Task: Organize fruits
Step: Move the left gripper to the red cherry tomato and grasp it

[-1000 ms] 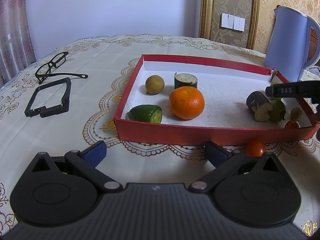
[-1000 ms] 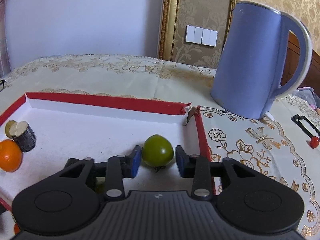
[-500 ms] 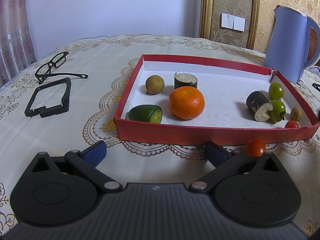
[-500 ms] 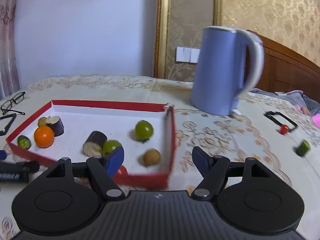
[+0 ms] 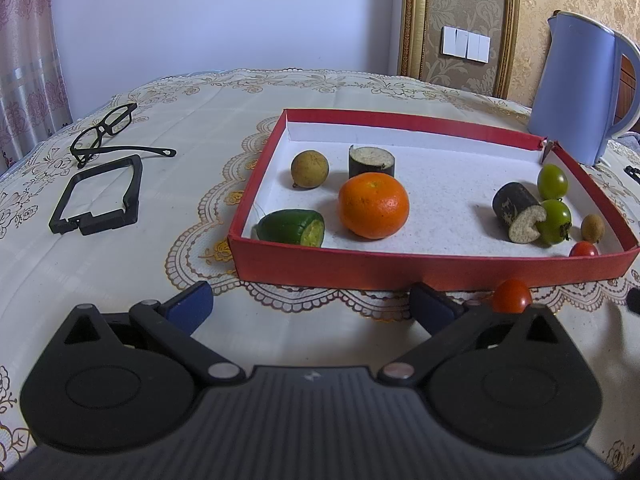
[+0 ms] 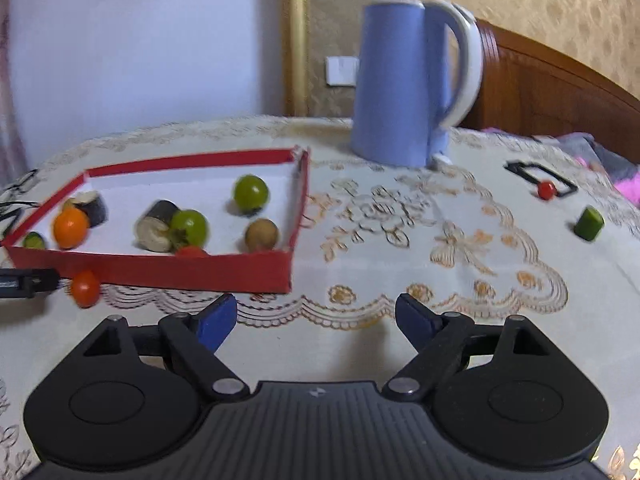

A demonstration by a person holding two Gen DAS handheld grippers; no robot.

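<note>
Fruits (image 5: 373, 205) in red tray (image 5: 432, 270); one tomato (image 5: 511, 296) outside, by front wall. Left gripper (image 5: 310, 306) spread wide, empty. Right gripper (image 6: 316, 316) likewise.

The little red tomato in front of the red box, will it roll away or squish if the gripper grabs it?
The red tomato looks round and smooth, so a nudge would probably send it rolling across the tablecloth. Its skin looks shiny, so it may slip between the pads. It is small and likely soft, so a hard squeeze could burst it.
</note>
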